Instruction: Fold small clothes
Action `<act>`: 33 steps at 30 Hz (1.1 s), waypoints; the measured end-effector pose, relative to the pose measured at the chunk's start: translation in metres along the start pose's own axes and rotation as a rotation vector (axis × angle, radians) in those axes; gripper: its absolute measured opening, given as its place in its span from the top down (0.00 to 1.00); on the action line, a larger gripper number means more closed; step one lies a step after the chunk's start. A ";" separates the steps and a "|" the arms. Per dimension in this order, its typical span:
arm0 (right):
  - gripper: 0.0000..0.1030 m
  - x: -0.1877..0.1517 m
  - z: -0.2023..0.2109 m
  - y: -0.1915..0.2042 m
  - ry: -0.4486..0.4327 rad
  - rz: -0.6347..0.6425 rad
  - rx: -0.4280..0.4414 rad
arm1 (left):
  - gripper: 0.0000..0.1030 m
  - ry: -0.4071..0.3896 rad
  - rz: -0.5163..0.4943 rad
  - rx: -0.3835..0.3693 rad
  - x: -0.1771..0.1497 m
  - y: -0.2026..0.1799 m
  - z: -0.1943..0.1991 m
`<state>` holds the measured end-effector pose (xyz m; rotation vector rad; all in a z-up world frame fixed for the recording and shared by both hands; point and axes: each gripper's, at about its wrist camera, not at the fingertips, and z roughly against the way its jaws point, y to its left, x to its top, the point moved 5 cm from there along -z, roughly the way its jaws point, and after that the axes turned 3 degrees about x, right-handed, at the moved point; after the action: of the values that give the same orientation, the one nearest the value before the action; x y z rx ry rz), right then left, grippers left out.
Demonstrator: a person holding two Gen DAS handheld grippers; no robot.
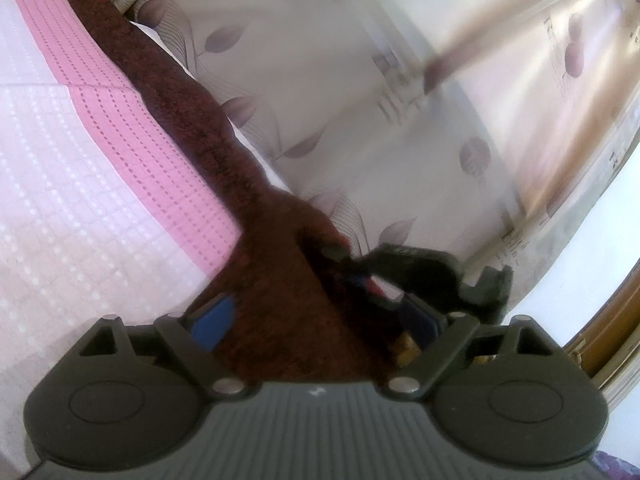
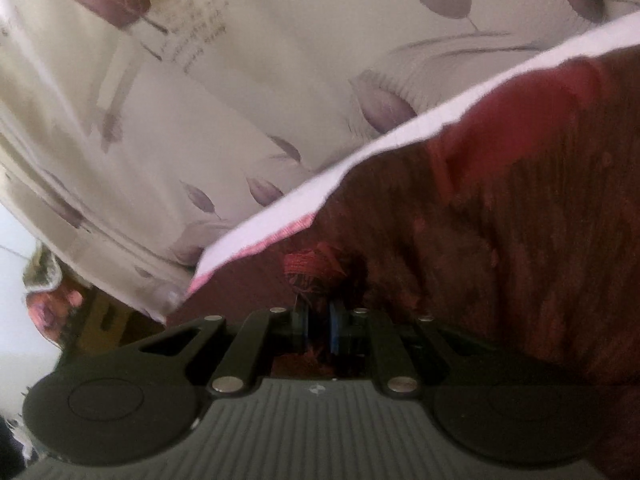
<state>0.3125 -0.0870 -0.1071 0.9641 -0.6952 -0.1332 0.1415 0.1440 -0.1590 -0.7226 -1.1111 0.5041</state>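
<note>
**A:** Left wrist view first: where is the garment?

**B:** A dark maroon fuzzy garment (image 1: 280, 300) runs from the upper left down into the left gripper (image 1: 316, 320). The cloth fills the gap between the blue-padded fingers (image 1: 214, 320), which stand fairly wide apart. Whether they actually pinch it I cannot tell, since the fabric hides the contact.

**A:** And the other claw?

**B:** In the right wrist view the right gripper (image 2: 319, 326) has its blue pads drawn narrow, nearly together, with a bunched knot of the same maroon fabric (image 2: 520, 220) sitting just at their tips. It looks clamped on that bunch. From the left camera, the right gripper (image 1: 420, 276) shows as a dark blurred shape just beyond the garment's lower end.

**A:** What lies under the garment?

**B:** A pink and white quilted cloth (image 1: 100, 152), with a dotted pink band along the garment's edge. In the right view its white edge (image 2: 400, 136) crosses diagonally, touching the maroon fabric.

**A:** And beyond that?

**B:** A pale bedsheet printed with purple-grey leaves (image 1: 340, 100) spreads behind, and it fills the upper left of the right view (image 2: 200, 100) as well, with some printed lettering on it. At the far right of the left view a brown wooden frame (image 1: 600, 320) curves along the rim. The upper right there is smeared by blur.
</note>
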 end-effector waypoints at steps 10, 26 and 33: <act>0.84 -0.013 -0.010 -0.004 0.030 0.039 -0.023 | 0.12 0.001 -0.001 0.001 0.000 0.000 0.000; 0.62 -0.024 0.193 -0.014 -0.314 0.358 -0.230 | 0.12 0.001 -0.010 0.010 0.000 -0.002 0.000; 0.63 -0.019 0.252 -0.118 -0.261 0.337 -0.498 | 0.11 0.006 -0.025 0.023 -0.001 -0.002 -0.001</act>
<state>0.1699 -0.3263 -0.1154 0.3468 -0.9975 -0.1270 0.1422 0.1416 -0.1581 -0.6889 -1.1056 0.4927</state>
